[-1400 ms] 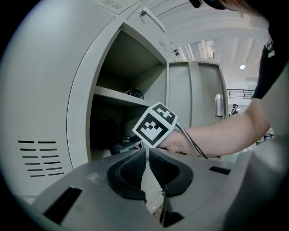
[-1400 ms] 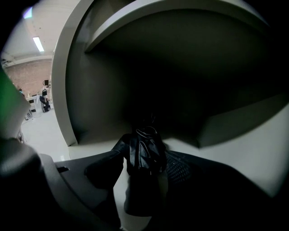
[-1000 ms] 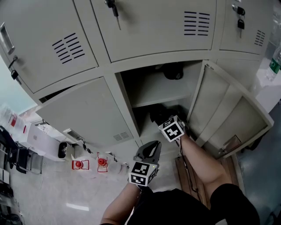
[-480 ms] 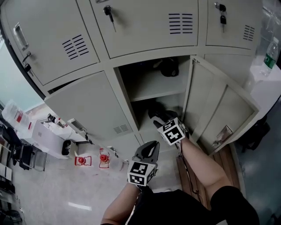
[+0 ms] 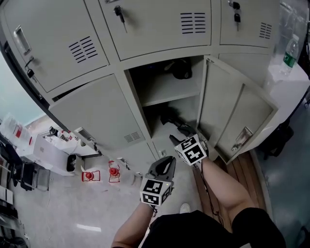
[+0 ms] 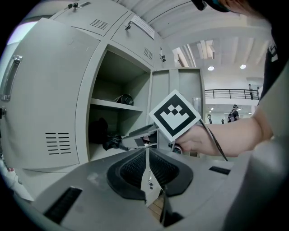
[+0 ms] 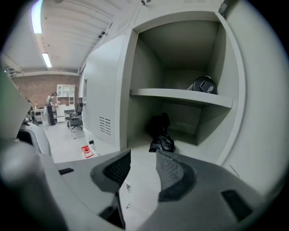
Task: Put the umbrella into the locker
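The black folded umbrella [image 5: 169,117] lies on the floor of the open locker's lower compartment [image 5: 186,104]; it also shows in the right gripper view [image 7: 160,132] and the left gripper view [image 6: 103,133]. My right gripper [image 5: 175,139] hovers just outside the locker's front edge, its jaws [image 7: 143,156] apart and closing with nothing between them. The umbrella lies a little beyond its fingertips, untouched. My left gripper [image 5: 167,161] sits lower and nearer to me, shut and empty [image 6: 146,151]. From it I see the right gripper's marker cube [image 6: 174,115].
The locker door [image 5: 232,111] stands swung open to the right. A dark rounded object [image 5: 181,70] rests on the upper shelf [image 7: 180,95]. Closed lockers with keys [image 5: 119,12] surround the opening. A water bottle [image 5: 289,51] stands at right. Small red items [image 5: 99,174] lie on the floor.
My right gripper has drawn back out of the locker toward me. The umbrella stays lying in the lower compartment. The left gripper drifted slightly with it.
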Demonstrator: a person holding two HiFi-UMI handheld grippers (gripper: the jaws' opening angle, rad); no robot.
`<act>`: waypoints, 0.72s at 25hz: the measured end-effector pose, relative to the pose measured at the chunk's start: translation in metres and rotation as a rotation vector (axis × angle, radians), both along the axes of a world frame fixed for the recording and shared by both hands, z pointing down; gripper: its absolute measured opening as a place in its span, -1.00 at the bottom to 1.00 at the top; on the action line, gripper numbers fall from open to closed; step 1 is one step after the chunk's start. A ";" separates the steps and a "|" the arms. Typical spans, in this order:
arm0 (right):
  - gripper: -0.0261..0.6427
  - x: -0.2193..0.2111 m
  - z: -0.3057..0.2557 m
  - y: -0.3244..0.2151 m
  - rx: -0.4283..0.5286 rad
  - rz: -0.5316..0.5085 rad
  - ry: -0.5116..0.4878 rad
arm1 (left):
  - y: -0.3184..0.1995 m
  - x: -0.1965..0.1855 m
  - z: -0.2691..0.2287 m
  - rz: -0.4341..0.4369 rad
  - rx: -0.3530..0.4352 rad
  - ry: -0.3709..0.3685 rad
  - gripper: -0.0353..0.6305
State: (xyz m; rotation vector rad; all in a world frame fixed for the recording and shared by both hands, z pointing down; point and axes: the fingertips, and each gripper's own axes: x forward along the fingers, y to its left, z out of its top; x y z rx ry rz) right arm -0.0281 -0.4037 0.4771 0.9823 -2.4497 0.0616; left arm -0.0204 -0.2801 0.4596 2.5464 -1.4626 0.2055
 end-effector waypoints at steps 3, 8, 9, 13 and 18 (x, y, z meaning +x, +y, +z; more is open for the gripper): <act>-0.52 -0.001 -0.003 0.018 -0.001 0.027 -0.014 | 0.012 -0.007 0.003 0.014 -0.006 0.007 -0.79; -0.76 -0.005 -0.010 0.055 0.006 0.077 -0.052 | 0.042 -0.025 0.004 0.042 -0.006 0.008 -0.79; -0.76 -0.006 -0.012 0.062 0.010 0.083 -0.055 | 0.047 -0.029 0.003 0.046 -0.001 0.007 -0.79; -0.76 -0.014 -0.017 0.100 0.008 0.094 -0.073 | 0.072 -0.046 -0.001 0.057 0.021 0.003 -0.79; -0.76 -0.021 -0.023 0.145 0.021 0.112 -0.096 | 0.105 -0.063 -0.003 0.057 0.030 0.021 -0.79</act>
